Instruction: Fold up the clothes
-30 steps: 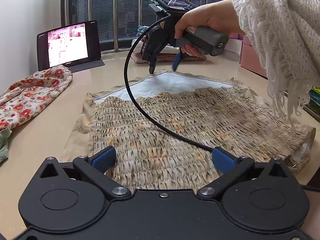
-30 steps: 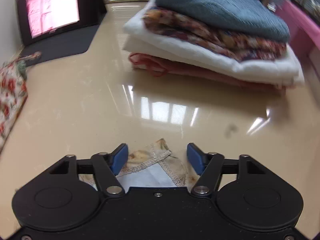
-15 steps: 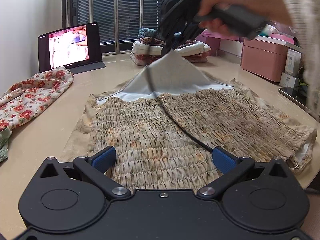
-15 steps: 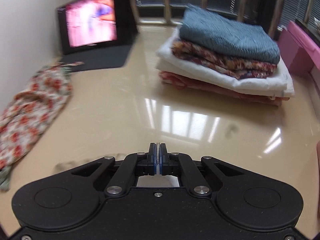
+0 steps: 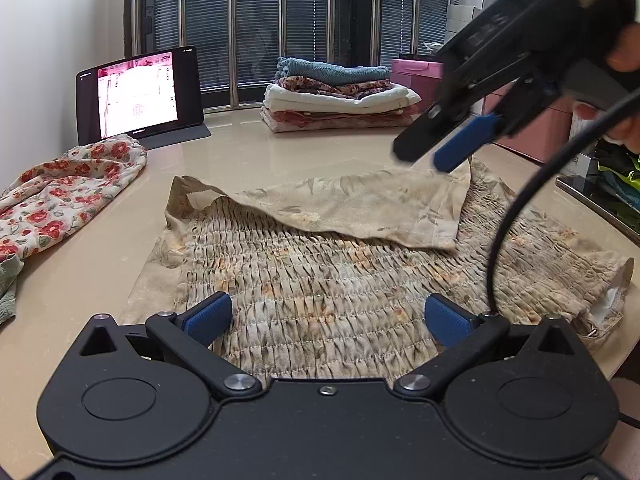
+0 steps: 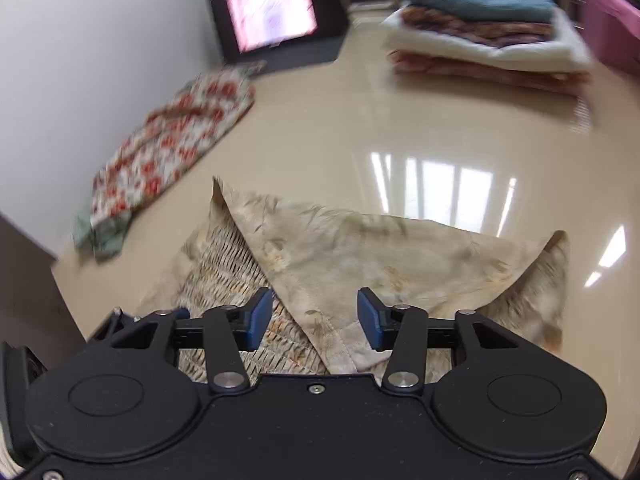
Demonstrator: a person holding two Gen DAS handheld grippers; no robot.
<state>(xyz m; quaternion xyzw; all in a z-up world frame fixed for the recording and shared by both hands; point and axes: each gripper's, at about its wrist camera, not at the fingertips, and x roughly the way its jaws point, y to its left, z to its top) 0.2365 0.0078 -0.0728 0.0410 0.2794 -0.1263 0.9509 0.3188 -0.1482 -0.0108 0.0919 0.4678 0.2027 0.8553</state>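
Right gripper (image 6: 315,316) parted above garment (image 6: 360,256)

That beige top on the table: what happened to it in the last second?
The right gripper shut on the beige top's far edge, lifted it, carried it toward the near side and has now opened, leaving a flap folded over. The left gripper stayed open; the folded pile and tablet stayed put.
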